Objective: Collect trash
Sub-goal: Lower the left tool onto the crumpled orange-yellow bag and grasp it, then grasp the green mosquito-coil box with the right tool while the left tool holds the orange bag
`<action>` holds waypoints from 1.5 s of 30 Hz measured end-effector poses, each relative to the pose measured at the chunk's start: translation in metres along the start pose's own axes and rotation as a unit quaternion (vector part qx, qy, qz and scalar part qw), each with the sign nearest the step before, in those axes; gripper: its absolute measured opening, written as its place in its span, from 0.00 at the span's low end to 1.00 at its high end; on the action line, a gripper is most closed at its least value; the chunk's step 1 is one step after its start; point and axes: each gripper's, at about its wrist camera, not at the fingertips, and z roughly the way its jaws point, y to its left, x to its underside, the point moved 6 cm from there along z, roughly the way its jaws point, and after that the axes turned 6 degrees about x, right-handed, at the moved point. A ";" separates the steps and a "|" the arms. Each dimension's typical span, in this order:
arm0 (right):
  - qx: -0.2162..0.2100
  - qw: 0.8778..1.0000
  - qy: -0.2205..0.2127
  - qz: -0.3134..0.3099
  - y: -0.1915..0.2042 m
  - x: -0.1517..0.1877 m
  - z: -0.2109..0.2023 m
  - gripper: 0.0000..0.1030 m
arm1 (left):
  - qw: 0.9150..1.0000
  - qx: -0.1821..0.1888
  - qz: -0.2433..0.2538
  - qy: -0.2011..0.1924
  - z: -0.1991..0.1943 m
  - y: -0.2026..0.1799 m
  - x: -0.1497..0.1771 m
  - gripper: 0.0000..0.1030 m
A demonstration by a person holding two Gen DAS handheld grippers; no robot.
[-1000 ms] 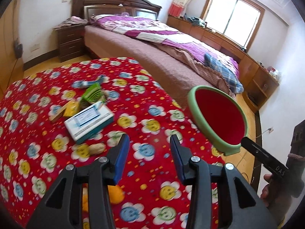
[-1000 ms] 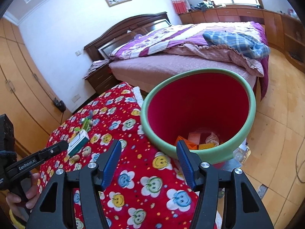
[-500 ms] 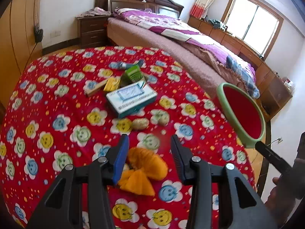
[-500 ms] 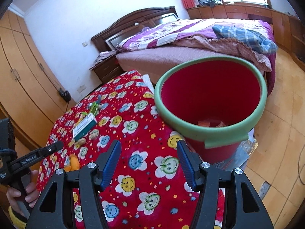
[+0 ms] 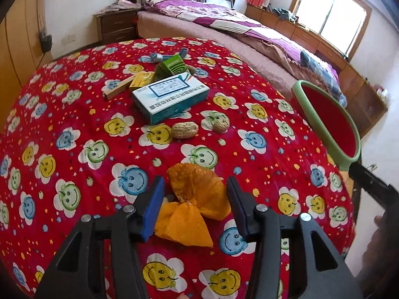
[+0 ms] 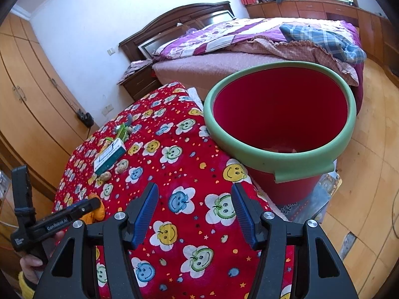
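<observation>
An orange peel [image 5: 197, 194] lies on the red flowered tablecloth [image 5: 74, 149]. My left gripper [image 5: 195, 194] is open, its jaws on either side of the peel and apart from it. Two peanut shells [image 5: 185, 130] lie beyond, then a white and teal box [image 5: 170, 97], a green packet [image 5: 172, 66] and a yellow packet [image 5: 142, 79]. The red bin with a green rim [image 6: 279, 124] stands by the table's right edge, with some trash at its bottom. My right gripper [image 6: 194, 206] is open and empty above the cloth near the bin.
A wooden strip [image 5: 117, 88] and a grey-blue object [image 5: 159, 56] lie at the far side of the table. A bed [image 5: 224, 32] stands behind, a wardrobe [image 6: 30, 94] at the left. Wooden floor [image 6: 369, 174] lies right of the bin.
My left gripper has pulled back from the bin side and come down over the orange peel, which now sits between its jaws. My right gripper has drawn back from the bin.
</observation>
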 end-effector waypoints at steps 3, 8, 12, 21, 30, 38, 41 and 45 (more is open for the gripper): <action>0.000 1.000 0.002 0.000 0.000 0.000 0.002 0.60 | 1.000 0.000 0.012 0.001 0.003 -0.007 0.002 0.50; -0.001 1.000 0.004 0.003 -0.002 0.002 0.003 0.60 | 1.000 -0.009 0.022 0.013 0.012 -0.012 0.006 0.50; -0.001 1.000 0.005 0.004 -0.002 0.002 0.003 0.60 | 0.999 -0.020 0.026 0.006 0.015 -0.014 0.005 0.50; 0.003 1.000 -0.012 -0.020 0.011 -0.007 -0.008 0.60 | 1.000 0.014 -0.008 -0.011 0.002 -0.002 0.002 0.39; -0.006 0.997 -0.043 -0.067 0.049 -0.037 -0.028 0.60 | 0.997 -0.003 -0.025 -0.068 -0.042 0.030 -0.030 0.39; -0.027 0.994 -0.050 -0.097 0.092 -0.073 -0.023 0.60 | 0.993 -0.036 -0.019 -0.111 -0.076 0.059 -0.077 0.39; -0.037 0.991 -0.049 -0.117 0.114 -0.087 -0.019 0.60 | 0.992 -0.038 -0.030 -0.117 -0.079 0.071 -0.091 0.39; -0.041 0.988 -0.042 -0.142 0.140 -0.102 -0.006 0.60 | 0.992 -0.039 -0.044 -0.116 -0.076 0.086 -0.106 0.39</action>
